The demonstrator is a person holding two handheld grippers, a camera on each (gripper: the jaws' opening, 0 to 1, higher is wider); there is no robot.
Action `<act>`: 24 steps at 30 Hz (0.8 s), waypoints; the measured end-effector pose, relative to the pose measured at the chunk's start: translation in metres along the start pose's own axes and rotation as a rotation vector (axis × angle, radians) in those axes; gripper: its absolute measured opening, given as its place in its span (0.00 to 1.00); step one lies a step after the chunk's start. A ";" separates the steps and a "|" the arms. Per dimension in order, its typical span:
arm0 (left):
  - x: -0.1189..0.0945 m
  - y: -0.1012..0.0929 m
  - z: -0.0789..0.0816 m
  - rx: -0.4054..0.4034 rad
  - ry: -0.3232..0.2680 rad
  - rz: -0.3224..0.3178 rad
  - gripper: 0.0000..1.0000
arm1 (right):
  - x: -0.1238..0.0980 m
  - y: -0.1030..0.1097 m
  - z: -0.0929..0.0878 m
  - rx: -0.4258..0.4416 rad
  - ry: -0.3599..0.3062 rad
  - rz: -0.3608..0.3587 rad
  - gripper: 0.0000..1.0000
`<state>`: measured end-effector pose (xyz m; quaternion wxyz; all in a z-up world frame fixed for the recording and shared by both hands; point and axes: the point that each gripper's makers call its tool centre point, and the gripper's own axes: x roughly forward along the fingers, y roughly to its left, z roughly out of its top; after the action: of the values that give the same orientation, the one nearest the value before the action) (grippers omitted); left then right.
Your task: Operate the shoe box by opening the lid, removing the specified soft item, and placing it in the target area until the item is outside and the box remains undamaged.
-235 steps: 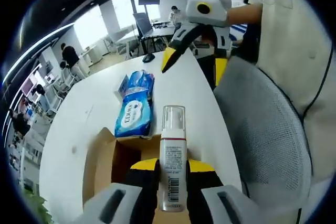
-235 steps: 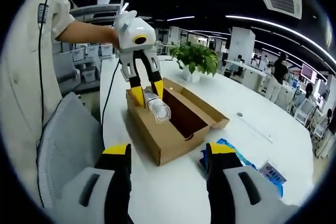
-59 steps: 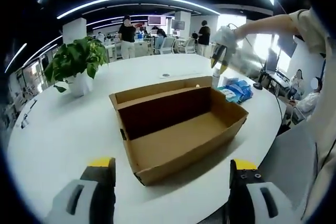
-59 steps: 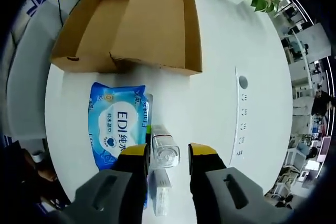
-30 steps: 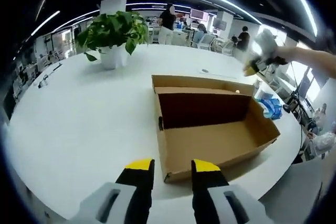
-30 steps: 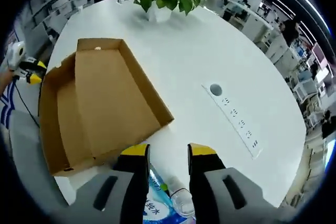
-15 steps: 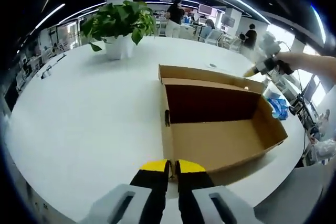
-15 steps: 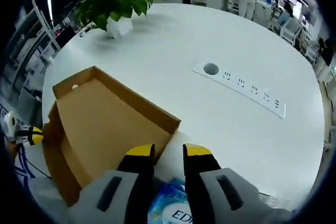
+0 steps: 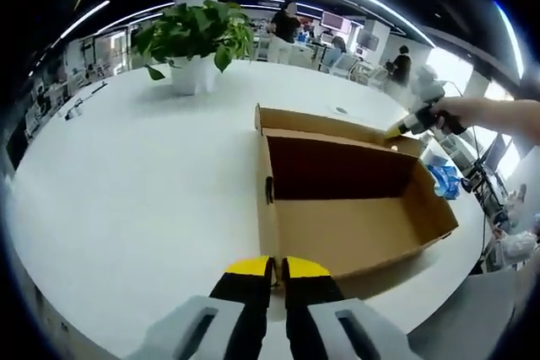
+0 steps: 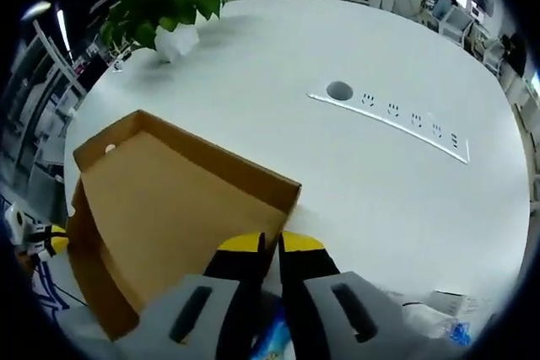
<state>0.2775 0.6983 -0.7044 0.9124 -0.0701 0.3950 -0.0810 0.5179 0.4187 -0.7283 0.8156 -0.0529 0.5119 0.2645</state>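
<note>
— Left gripper view, left to right: what's done?

— Potted plant (image 9: 196, 44) upper left; shoe box (image 9: 346, 208) centre, lid back, interior bare. Left gripper (image 9: 270, 269) is pressed together at the box's near wall; whether it pinches the cardboard, I can't tell. Blue wipes pack (image 9: 445, 181) lies outside, far right.

— And the right gripper view?

— Right gripper (image 10: 270, 245) jaws nearly together at the lid's edge. Removal looks complete, box undamaged.
</note>
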 end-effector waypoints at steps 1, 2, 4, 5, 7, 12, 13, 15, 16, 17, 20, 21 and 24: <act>0.000 0.000 0.000 -0.002 -0.002 -0.003 0.04 | -0.002 0.000 0.001 0.004 -0.005 0.001 0.04; 0.000 0.000 0.000 -0.003 -0.003 -0.006 0.04 | -0.004 0.001 0.002 0.003 -0.015 0.000 0.04; 0.000 0.001 0.000 -0.007 -0.005 -0.012 0.04 | -0.006 0.001 0.004 0.004 -0.022 0.000 0.04; 0.000 0.001 0.000 -0.013 -0.006 -0.013 0.04 | -0.007 0.002 0.004 0.003 -0.025 -0.001 0.04; 0.000 0.000 0.000 -0.008 -0.007 -0.013 0.04 | -0.010 0.002 0.006 -0.002 -0.038 -0.005 0.03; 0.001 -0.001 0.000 0.017 -0.007 -0.015 0.05 | -0.018 0.004 0.010 -0.012 -0.069 -0.012 0.03; 0.000 -0.001 0.000 0.021 -0.009 -0.016 0.05 | -0.020 0.005 0.011 -0.009 -0.077 -0.010 0.02; 0.000 -0.001 0.000 0.013 -0.015 -0.020 0.05 | -0.024 0.006 0.013 -0.009 -0.088 -0.006 0.02; 0.000 -0.001 0.000 0.012 -0.018 -0.022 0.05 | -0.025 0.006 0.014 -0.009 -0.091 -0.005 0.02; 0.000 -0.001 0.000 0.009 -0.020 -0.023 0.05 | -0.026 0.007 0.015 -0.012 -0.097 -0.002 0.02; 0.001 -0.001 0.000 0.013 -0.023 -0.025 0.05 | -0.033 0.010 0.020 -0.034 -0.129 0.001 0.02; 0.001 -0.001 0.000 0.013 -0.023 -0.025 0.05 | -0.035 0.011 0.022 -0.043 -0.140 0.004 0.01; 0.001 -0.001 0.000 0.016 -0.022 -0.026 0.05 | -0.043 0.012 0.027 -0.043 -0.171 0.011 0.01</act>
<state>0.2784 0.6968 -0.7049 0.9160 -0.0690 0.3835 -0.0953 0.5198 0.4229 -0.6763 0.8536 -0.0450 0.4348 0.2834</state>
